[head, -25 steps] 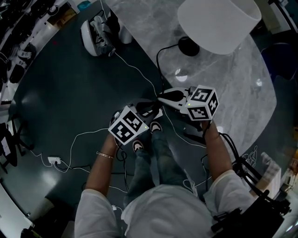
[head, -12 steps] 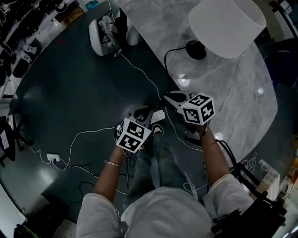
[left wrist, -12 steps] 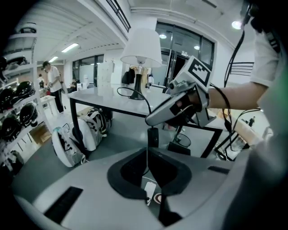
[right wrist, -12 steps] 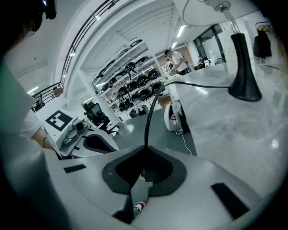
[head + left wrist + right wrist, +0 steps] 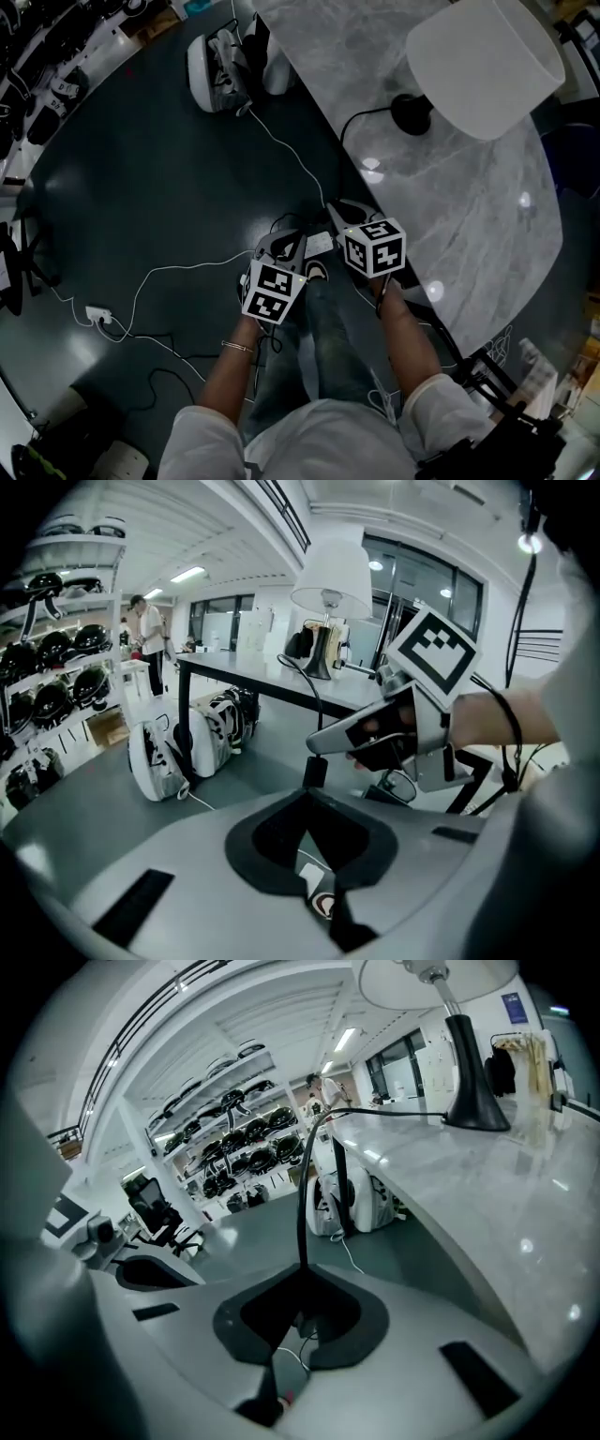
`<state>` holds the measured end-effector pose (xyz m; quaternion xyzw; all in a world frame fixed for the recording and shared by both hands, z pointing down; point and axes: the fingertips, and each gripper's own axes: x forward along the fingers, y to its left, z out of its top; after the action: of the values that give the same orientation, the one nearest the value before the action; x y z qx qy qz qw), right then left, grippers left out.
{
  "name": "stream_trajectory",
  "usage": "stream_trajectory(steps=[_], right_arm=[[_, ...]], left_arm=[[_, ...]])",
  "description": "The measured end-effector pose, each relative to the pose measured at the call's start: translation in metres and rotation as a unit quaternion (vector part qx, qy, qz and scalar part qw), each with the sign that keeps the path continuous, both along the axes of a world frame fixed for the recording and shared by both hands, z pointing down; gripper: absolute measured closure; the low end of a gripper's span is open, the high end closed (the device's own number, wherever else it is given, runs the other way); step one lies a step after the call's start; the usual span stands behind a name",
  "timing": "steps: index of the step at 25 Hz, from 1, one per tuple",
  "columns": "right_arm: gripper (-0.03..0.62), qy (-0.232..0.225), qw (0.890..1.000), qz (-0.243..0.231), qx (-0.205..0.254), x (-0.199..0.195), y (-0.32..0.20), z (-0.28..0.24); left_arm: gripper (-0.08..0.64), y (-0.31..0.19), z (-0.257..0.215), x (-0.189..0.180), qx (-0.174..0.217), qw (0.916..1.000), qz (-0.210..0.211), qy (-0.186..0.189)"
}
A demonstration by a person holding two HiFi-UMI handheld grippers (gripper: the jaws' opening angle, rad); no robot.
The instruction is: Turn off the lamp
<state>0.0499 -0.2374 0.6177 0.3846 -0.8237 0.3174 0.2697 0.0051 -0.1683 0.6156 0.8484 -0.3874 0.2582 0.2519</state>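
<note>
Pinching the lamp cord [image 5: 302, 1204] in closed right gripper [image 5: 300, 1283], switch [image 5: 314, 772] just ahead of shut, empty left gripper [image 5: 306, 808]

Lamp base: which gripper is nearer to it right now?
Right. The right gripper sits at the table edge; the left gripper is farther from the lamp base, over the floor.

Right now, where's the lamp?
Head view, upper right: the lamp stands on the marble table, its black cord running off the near edge toward the right gripper.
</note>
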Motion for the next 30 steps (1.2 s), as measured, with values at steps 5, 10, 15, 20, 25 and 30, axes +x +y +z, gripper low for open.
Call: stream_trajectory(steps=[5, 10, 15, 20, 25, 30], right_arm=[[0.583, 0.035, 0.999, 0.017, 0.014, -0.005, -0.015, 0.039], [0.583, 0.032, 0.998, 0.059, 0.018, -0.004, -0.033, 0.089], [0.583, 0.011, 0.996, 0.079, 0.040, -0.002, -0.053, 0.105], [0.567, 0.008, 0.996, 0.067, 0.050, -0.002, -0.064, 0.107], [0.517, 0.003, 0.997, 0.068, 0.038, 0.004, -0.058, 0.106], [0.499, -0.003, 0.997, 0.077, 0.029, 0.005, -0.045, 0.092]], left_arm=[[0.552, -0.020, 0.007, -0.017, 0.015, 0.9986, -0.050, 0.002], [0.552, -0.029, 0.025, -0.027, 0.021, 0.9974, -0.069, 0.006], [0.552, -0.031, 0.037, -0.032, 0.020, 0.9959, -0.086, 0.022], [0.552, -0.031, 0.045, -0.031, 0.009, 0.9940, -0.103, 0.036], [0.552, -0.033, 0.043, -0.030, 0.010, 0.9943, -0.102, 0.028], [0.552, -0.035, 0.029, -0.032, 0.017, 0.9940, -0.106, 0.022]])
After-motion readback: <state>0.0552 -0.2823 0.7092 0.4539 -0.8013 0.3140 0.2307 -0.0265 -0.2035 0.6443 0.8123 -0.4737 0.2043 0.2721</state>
